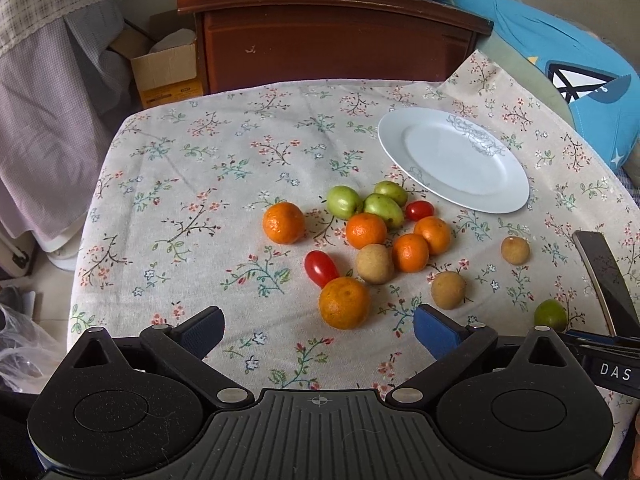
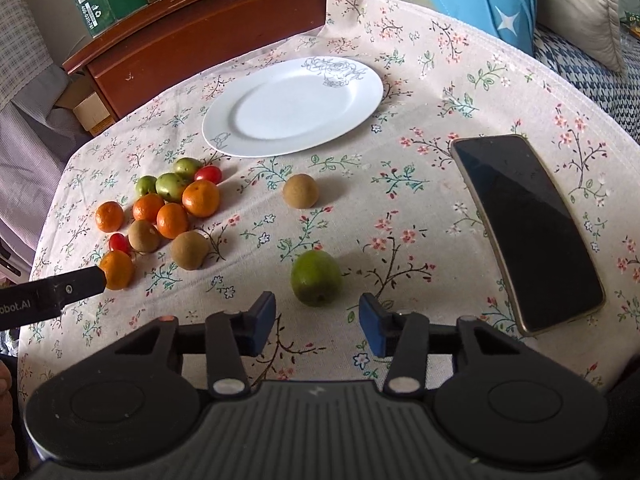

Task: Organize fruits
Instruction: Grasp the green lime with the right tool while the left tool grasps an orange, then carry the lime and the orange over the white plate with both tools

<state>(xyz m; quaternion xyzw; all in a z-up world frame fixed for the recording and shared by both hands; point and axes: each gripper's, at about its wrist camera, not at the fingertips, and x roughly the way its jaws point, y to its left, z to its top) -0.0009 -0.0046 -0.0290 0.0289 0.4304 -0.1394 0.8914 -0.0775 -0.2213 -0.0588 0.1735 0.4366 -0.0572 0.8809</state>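
Loose green fruit (image 2: 316,277) on a flowered tablecloth (image 2: 420,208), just beyond the right gripper (image 2: 317,322) — jaws narrowed, pads short of the fruit, nothing held. To its left, a cluster of oranges (image 2: 201,198), green fruits, brown fruits and cherry tomatoes; beyond it, a bare white plate (image 2: 292,108). Dark phone (image 2: 524,232) at right. Left gripper (image 1: 318,330) wide and empty, nearest orange (image 1: 344,302) just ahead. Wooden cabinet (image 1: 336,36) and blue cushion (image 1: 576,72) behind the table.
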